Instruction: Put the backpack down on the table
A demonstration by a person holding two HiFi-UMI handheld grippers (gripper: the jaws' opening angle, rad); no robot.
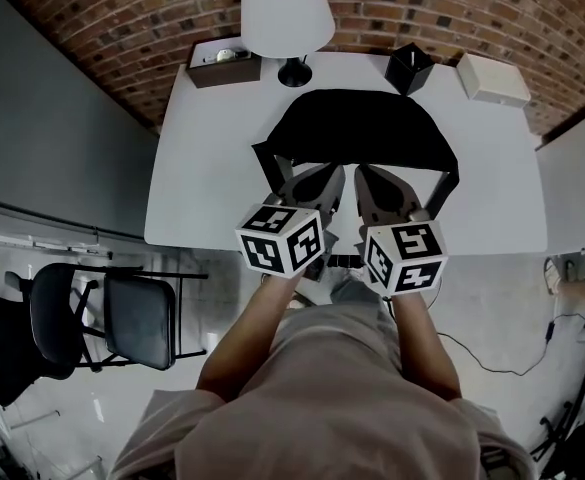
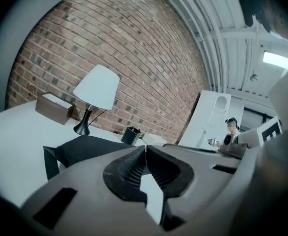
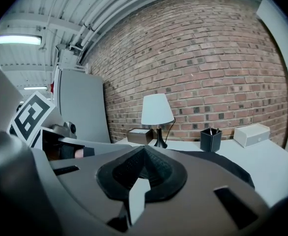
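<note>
A black backpack point(image 1: 362, 128) is laid flat on the white table point(image 1: 202, 168), with a lamp point(image 1: 287, 13) set at its twelve o'clock. The left gripper point(image 1: 324, 176) and right gripper point(image 1: 370, 178) are held side by side at its six o'clock.

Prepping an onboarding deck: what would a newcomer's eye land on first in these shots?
The black backpack lies flat in the middle of the white table, with a white-shaded lamp behind it by the brick wall. At the table's near edge, the left tool and right tool sit side by side pointing at the backpack. Both are shut and empty, and their marker cubes stand out in the head view.
</note>
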